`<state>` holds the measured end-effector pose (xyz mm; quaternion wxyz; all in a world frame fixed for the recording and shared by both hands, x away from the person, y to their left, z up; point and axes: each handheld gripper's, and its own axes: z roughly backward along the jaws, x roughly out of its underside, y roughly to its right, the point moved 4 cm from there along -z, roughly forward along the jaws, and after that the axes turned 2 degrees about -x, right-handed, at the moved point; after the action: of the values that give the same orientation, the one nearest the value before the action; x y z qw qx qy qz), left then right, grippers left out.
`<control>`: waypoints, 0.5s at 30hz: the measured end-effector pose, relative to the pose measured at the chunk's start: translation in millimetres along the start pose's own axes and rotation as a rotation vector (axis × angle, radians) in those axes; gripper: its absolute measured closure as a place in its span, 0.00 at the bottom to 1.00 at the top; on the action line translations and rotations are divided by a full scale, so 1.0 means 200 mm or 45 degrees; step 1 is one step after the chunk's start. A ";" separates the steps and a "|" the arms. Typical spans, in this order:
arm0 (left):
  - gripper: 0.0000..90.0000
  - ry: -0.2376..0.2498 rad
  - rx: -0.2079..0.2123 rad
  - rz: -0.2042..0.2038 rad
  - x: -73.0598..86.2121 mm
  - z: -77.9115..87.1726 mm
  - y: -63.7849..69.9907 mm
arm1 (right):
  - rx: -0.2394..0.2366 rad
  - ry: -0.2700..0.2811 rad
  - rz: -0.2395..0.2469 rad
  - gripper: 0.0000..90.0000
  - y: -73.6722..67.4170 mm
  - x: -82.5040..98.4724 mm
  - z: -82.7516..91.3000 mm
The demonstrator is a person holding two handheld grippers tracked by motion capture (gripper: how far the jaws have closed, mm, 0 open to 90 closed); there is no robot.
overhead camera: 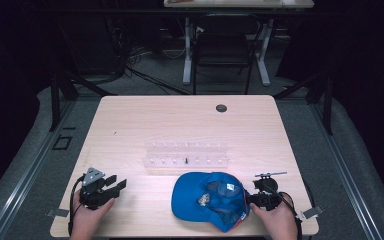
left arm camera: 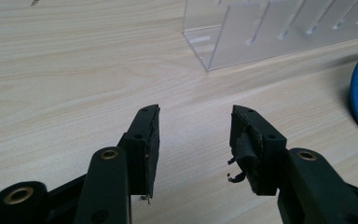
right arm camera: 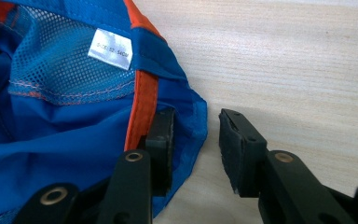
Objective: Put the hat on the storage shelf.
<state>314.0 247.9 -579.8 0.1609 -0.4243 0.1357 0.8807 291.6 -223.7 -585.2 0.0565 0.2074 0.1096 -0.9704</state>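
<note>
Right gripper [right arm camera: 196, 149], jaws apart, straddles the rim of the blue cap [overhead camera: 207, 200]: one jaw inside, one outside on the table [overhead camera: 180, 125]. Cap lies crown-down, mesh lining and orange band showing, just before the clear acrylic rack [overhead camera: 186, 154]. Left gripper [left arm camera: 195, 140] gapes empty, well left of the cap.

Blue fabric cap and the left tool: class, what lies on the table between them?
Nothing: in the high view, bare pale wooden tabletop runs from the left tool to the blue fabric cap.
</note>
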 end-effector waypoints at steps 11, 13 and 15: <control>0.59 0.000 -0.002 0.001 0.00 0.00 0.00 | 0.042 -0.140 -0.018 0.77 -0.03 -0.04 -0.03; 0.59 -0.001 -0.001 0.000 0.00 0.00 0.00 | 0.039 -0.159 -0.024 0.78 -0.03 -0.04 -0.03; 0.59 0.001 -0.001 -0.001 0.00 0.00 0.00 | 0.047 -0.186 -0.016 0.82 -0.04 -0.05 -0.03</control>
<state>314.1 248.4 -579.2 0.1609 -0.4249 0.1354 0.8805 301.3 -214.2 -584.7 0.0544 0.1365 0.0885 -0.9852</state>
